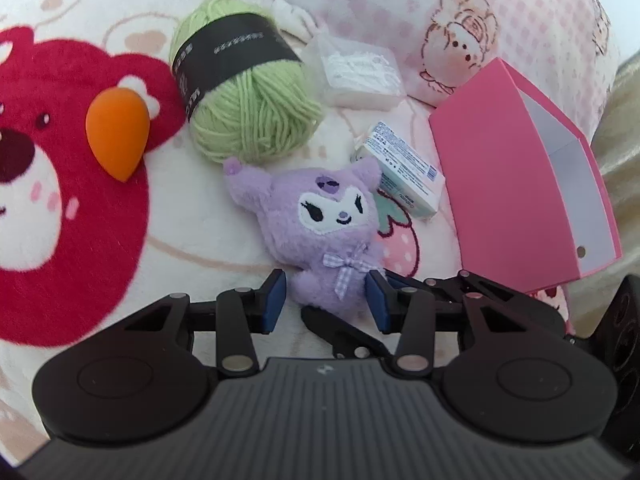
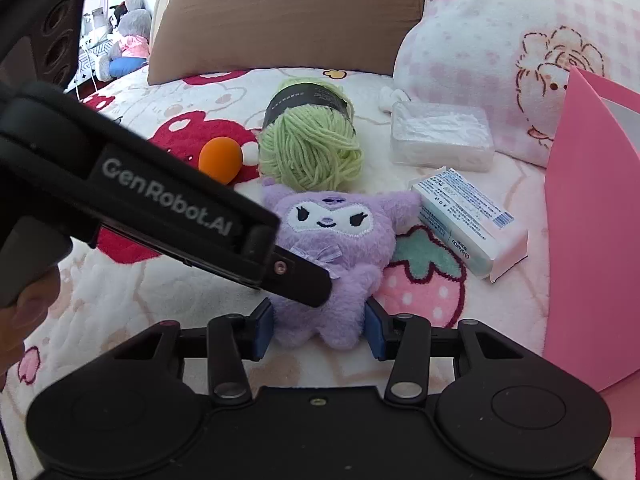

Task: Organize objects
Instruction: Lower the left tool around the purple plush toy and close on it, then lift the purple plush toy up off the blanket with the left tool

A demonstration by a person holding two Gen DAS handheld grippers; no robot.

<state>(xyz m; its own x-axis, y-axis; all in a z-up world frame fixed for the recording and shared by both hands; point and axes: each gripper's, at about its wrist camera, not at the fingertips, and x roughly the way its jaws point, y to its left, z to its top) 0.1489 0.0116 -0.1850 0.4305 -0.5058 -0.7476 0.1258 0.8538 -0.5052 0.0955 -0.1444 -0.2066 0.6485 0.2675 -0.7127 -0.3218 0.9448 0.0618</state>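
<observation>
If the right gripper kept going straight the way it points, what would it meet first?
The purple plush toy: its lower body already sits between the right gripper fingers. Beyond it, probably the green yarn ball, though depth is unclear.

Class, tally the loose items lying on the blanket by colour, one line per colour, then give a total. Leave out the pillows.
Green: 1, yarn ball
Orange: 1, makeup sponge
Purple: 1, plush toy
Pink: 1, open box
Clear or white: 2, plastic case, small packet
Total: 6
</observation>
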